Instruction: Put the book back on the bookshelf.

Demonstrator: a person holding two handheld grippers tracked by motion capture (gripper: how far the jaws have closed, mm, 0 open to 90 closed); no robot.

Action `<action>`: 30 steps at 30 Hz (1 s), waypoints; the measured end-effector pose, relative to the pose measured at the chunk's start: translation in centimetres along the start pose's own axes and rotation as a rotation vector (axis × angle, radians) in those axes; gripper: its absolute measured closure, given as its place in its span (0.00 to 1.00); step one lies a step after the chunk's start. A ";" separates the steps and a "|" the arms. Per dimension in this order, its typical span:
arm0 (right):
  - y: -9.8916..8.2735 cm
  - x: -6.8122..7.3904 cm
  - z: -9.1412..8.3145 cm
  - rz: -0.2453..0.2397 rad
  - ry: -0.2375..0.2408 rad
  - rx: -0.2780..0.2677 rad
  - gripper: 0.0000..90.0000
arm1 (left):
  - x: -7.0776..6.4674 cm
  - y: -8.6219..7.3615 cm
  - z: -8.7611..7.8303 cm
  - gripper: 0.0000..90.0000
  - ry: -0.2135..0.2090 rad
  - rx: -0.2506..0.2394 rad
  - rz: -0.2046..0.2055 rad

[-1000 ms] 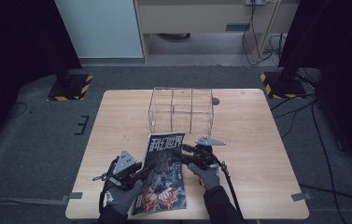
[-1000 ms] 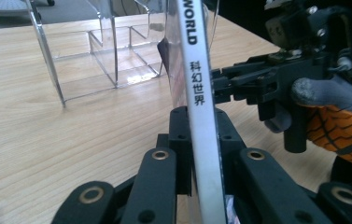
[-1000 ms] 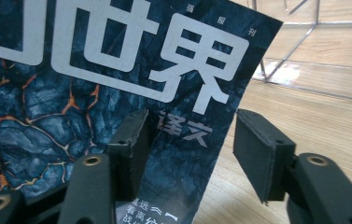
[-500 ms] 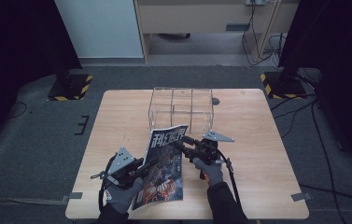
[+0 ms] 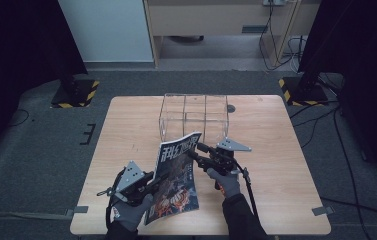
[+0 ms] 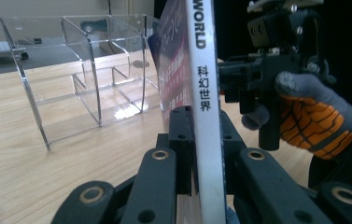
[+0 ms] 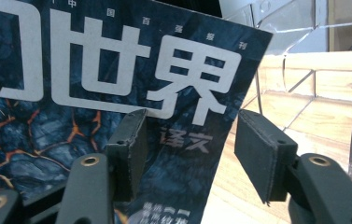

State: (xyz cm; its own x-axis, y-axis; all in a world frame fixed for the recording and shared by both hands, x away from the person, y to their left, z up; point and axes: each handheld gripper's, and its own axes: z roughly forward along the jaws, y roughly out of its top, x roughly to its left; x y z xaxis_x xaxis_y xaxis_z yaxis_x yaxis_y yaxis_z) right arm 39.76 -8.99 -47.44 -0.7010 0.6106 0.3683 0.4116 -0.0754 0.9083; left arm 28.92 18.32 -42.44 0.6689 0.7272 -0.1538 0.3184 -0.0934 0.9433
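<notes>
Wooden table (image 5: 276,165), grey carpet (dark room), left hand-held gripper (image 6: 197,154) pinching magazine (image 5: 176,185), right (image 7: 187,149) spread.

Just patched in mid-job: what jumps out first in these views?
A dark magazine tilted up off the near table edge, its spine clamped in the left tongs. The right tongs stand open astride its top corner. Right behind it, mid-table, a clear acrylic organizer with dividers.
</notes>
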 end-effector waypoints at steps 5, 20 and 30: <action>0.1 -0.4 -0.3 -0.012 -0.045 -0.012 0.54 | 0.4 0.2 -0.3 0.91 0.007 -0.009 -0.015; -2.1 -2.1 0.5 0.001 -0.151 0.052 0.66 | 0.4 0.4 -0.5 0.91 -0.045 -0.027 -0.012; -0.6 -1.8 -0.6 0.031 -0.061 -0.048 0.82 | 0.1 1.0 -0.8 0.90 -0.075 -0.077 0.020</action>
State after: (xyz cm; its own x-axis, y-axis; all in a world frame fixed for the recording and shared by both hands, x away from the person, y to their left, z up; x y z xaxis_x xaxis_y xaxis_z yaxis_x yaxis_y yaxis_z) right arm 40.38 -10.49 -48.56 -0.6512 0.6540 0.3851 0.4031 -0.1319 0.9056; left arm 28.77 18.81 -41.24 0.7241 0.6723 -0.1538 0.2542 -0.0529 0.9657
